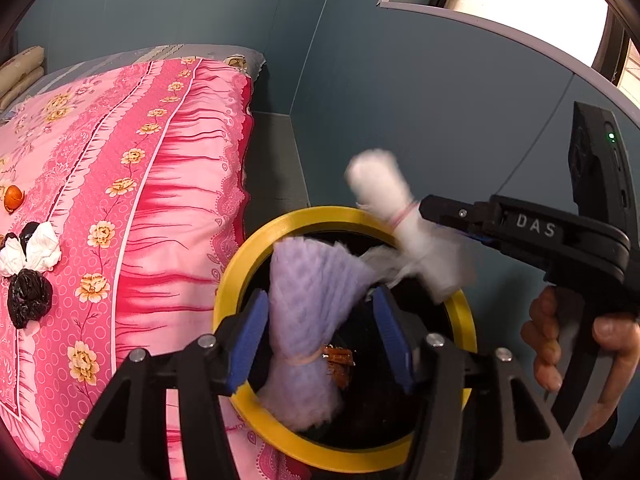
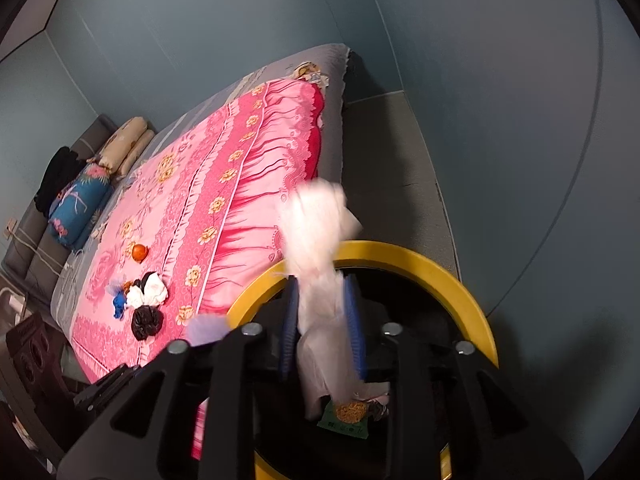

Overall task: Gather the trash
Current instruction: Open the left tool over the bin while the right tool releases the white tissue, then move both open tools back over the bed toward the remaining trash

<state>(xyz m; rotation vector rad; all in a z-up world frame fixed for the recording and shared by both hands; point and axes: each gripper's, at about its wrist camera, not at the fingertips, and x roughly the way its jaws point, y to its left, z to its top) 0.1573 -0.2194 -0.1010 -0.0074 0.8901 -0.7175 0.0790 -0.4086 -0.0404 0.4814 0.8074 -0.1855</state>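
bed (image 2: pixel 256 184), pink floral cover | on it: orange peel (image 2: pixel 139 252), white tissues (image 2: pixel 148 292), black bag (image 2: pixel 147 322), pillows (image 2: pixel 126 144) far

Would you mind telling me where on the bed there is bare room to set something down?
The pink bedspread is bare from the orange peel up toward the pillows, and along its frilled edge by the floor. It is crowded near the corner, where white tissues and a black bag cluster. Over the yellow bin, both grippers hold bundles.
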